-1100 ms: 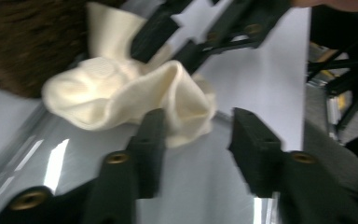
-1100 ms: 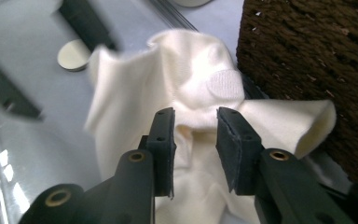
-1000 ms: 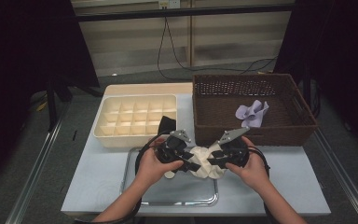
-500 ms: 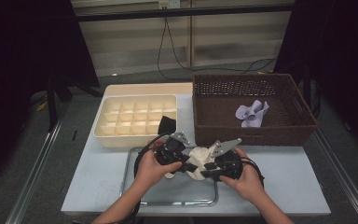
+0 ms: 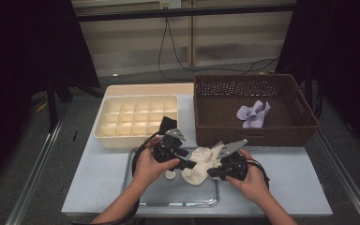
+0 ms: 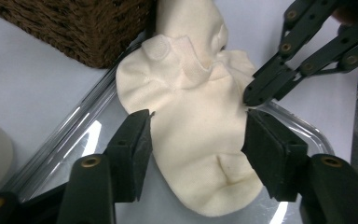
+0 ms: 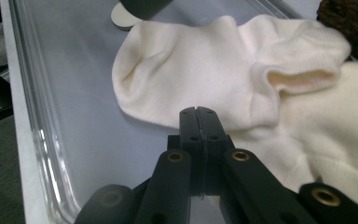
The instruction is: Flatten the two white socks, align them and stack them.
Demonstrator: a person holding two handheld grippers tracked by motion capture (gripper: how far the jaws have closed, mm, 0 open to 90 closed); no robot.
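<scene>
Now your left gripper (image 6: pixel 196 140) straddles the cream sock (image 5: pixel 201 164) on the tray (image 5: pixel 178 202) near the desk's (image 5: pixel 103 183) front edge, jaws just opening, while your right gripper (image 7: pixel 199 112) has just pinched shut at its edge, apparently to flatten it.

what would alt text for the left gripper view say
A cream sock lies bunched on a clear tray, between the open black jaws of the left gripper. The right gripper, jaws shut, touches the sock's edge from the upper right; a brown wicker basket sits upper left.
</scene>
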